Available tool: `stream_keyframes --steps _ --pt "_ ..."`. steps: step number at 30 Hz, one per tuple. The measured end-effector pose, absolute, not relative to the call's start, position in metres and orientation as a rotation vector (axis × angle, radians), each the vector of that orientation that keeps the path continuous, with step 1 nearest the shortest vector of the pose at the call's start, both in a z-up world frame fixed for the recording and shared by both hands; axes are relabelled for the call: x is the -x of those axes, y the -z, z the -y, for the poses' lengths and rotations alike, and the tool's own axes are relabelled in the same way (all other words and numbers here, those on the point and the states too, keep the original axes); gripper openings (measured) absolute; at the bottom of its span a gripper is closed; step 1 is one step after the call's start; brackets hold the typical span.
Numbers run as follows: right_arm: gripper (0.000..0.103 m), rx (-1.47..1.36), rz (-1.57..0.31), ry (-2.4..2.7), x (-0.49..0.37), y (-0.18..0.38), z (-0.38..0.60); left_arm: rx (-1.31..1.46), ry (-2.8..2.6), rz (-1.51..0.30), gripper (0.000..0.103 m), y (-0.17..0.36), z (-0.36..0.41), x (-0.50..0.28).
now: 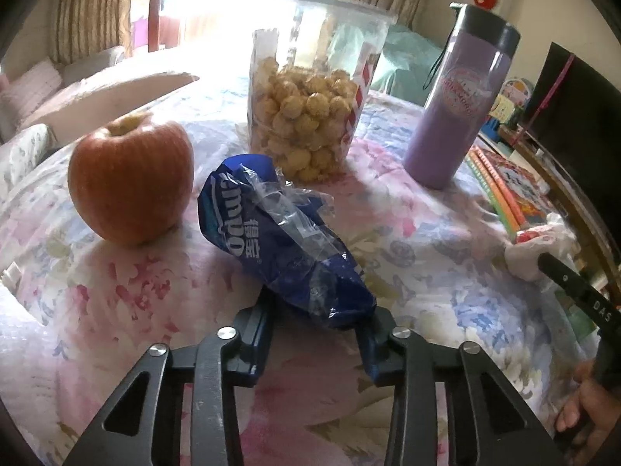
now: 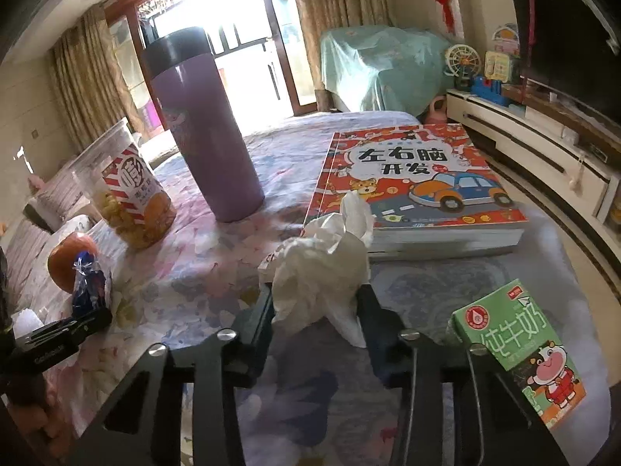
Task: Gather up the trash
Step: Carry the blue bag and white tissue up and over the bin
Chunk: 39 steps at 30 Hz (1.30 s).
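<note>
A crumpled blue plastic wrapper (image 1: 271, 233) lies on the floral tablecloth. My left gripper (image 1: 316, 318) is open, its two fingers on either side of the wrapper's near end. A crumpled white tissue (image 2: 330, 260) lies in front of the book. My right gripper (image 2: 316, 306) is open with the tissue's lower part between its fingers. The wrapper (image 2: 87, 283) and left gripper also show at the left of the right wrist view. The tissue (image 1: 543, 248) and the right gripper also show at the right edge of the left wrist view.
A red apple (image 1: 130, 182) stands left of the wrapper. A clear tub of puffed snacks (image 1: 310, 116) and a purple bottle (image 1: 458, 101) stand behind. A picture book (image 2: 411, 190) lies beyond the tissue. A green milk carton (image 2: 520, 353) lies at the right.
</note>
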State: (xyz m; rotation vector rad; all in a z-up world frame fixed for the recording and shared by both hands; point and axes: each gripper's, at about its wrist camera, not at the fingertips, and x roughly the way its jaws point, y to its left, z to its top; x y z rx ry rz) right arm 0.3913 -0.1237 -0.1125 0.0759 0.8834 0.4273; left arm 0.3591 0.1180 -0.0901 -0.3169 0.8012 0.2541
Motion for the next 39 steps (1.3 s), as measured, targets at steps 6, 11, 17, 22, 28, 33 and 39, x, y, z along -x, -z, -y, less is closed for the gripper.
stream_keyframes --steps 6,11,17,22,28,33,39 --pt "0.032 -0.098 -0.852 -0.458 -0.376 0.104 0.13 0.323 -0.199 -0.785 0.029 0.083 -0.107 -0.339" --pt "0.032 -0.13 -0.852 -0.493 -0.352 0.096 0.137 0.307 -0.124 -0.775 0.028 0.075 -0.085 -0.321" --pt "0.032 -0.182 -0.843 -0.516 -0.313 0.084 0.158 0.279 -0.033 -0.774 0.028 0.066 -0.052 -0.296" --pt "0.032 -0.22 -0.843 -0.509 -0.281 0.076 0.181 0.255 0.025 -0.778 0.028 0.06 -0.032 -0.279" --pt "0.032 -0.251 -0.828 -0.482 -0.253 0.066 0.205 0.223 0.072 -0.78 0.028 0.051 -0.006 -0.255" --pt "0.032 -0.272 -0.814 -0.466 -0.233 0.061 0.221 0.208 0.094 -0.785 0.028 0.047 0.008 -0.239" --pt "0.032 -0.309 -0.799 -0.437 -0.214 0.06 0.238 0.192 0.122 -0.792 0.028 0.043 0.025 -0.227"
